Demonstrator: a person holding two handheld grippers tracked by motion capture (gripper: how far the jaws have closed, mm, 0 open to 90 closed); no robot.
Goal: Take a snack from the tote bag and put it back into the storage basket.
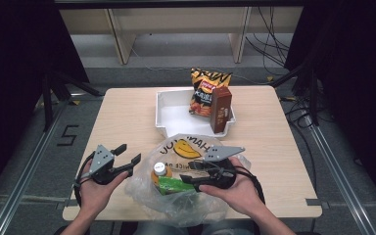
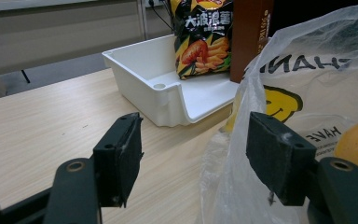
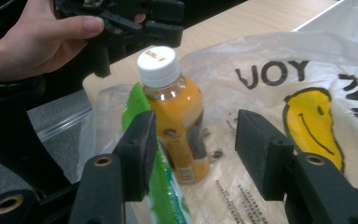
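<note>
A clear plastic bag [image 1: 186, 147] printed with a yellow smiley lies at the table's front centre. Inside it are an orange juice bottle [image 1: 160, 169] with a white cap and a green packet [image 1: 174, 185]. My right gripper [image 1: 188, 171] rests over the bag from the right, pointing left. In the right gripper view its jaws [image 3: 196, 149] stand open, with the bottle [image 3: 175, 102] just ahead between them and the green packet [image 3: 161, 186] by the left jaw. My left gripper [image 1: 129, 153] is open just left of the bag. The bag's edge [image 2: 228, 154] sits beside its right pad.
A white tray [image 1: 169, 115] at the table's far centre holds a bag of chips [image 1: 205, 90] and a brown carton [image 1: 220, 110], both standing. Bare wooden table [image 1: 122, 117] stretches left of the tray. The front table edge is close under both hands.
</note>
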